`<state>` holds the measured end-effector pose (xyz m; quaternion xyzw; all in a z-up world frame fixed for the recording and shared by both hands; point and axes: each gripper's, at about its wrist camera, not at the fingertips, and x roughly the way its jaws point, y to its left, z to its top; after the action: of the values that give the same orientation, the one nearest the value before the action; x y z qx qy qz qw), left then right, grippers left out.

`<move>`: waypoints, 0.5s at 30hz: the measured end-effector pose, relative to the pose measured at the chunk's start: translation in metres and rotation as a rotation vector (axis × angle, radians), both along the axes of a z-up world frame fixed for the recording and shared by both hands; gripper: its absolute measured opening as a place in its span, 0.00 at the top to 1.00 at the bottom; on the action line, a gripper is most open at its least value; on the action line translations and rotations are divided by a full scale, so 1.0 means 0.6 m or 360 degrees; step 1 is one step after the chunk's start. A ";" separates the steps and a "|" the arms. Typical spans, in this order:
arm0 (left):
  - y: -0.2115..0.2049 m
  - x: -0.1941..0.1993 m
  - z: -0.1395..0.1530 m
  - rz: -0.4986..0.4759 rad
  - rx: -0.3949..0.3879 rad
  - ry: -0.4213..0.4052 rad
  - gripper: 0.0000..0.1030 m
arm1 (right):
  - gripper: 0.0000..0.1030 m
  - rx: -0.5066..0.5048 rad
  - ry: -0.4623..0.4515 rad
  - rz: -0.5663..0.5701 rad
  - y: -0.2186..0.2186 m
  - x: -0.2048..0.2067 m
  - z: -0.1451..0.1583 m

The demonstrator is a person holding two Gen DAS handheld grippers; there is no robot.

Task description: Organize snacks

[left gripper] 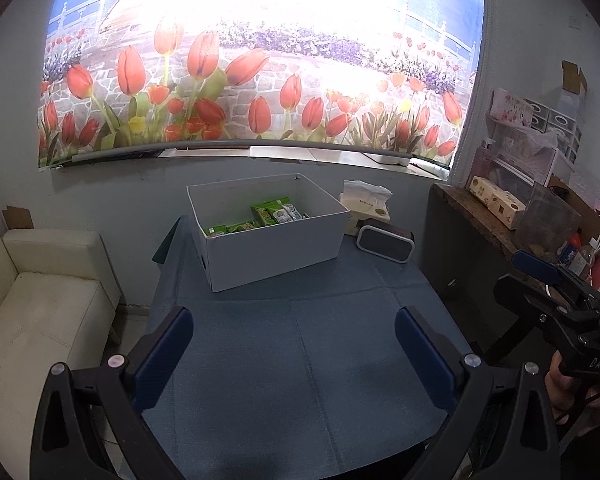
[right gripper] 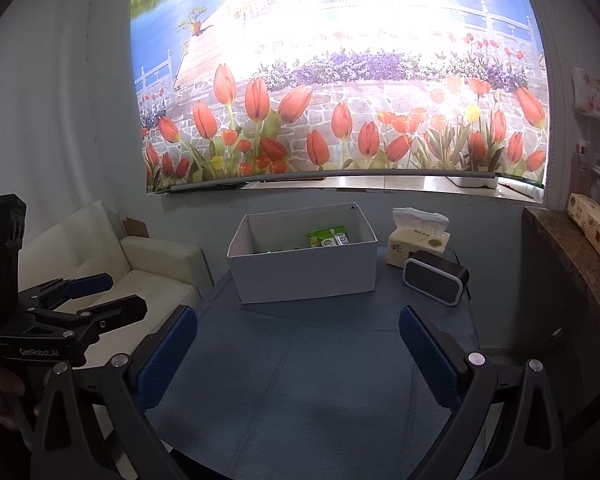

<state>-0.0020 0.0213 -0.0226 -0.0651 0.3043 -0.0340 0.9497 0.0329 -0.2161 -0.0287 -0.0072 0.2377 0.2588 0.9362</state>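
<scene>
Hovering wide open and empty, left claw [left gripper: 294,348] and right claw [right gripper: 298,350] should check the box [left gripper: 276,248] of snacks [left gripper: 274,212] before withdrawing.

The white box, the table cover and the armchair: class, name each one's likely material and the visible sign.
White box: probably matte cardboard, given thin walls and sharp folded corners.
Table cover: seemingly blue woven cloth, with fold creases.
Armchair: probably cream leather or faux leather; smooth, slightly shiny, with stitched seams.

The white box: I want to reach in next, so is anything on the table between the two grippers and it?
Nothing visible. Only bare blue tablecloth lies between the open left gripper, right gripper and the white box. The tissue pack and speaker sit to its right.
</scene>
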 end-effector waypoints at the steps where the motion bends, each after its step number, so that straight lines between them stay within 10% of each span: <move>1: 0.000 -0.002 0.002 -0.0007 -0.0006 -0.0002 0.00 | 0.00 0.0008 0.0005 0.0002 -0.001 0.000 -0.001; 15: 0.005 -0.009 0.007 0.0009 0.0004 0.0009 0.00 | 0.00 -0.0006 0.0028 0.0009 0.007 0.003 -0.007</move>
<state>-0.0073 0.0240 -0.0187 -0.0649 0.3068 -0.0308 0.9491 0.0345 -0.2118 -0.0329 -0.0072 0.2465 0.2612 0.9332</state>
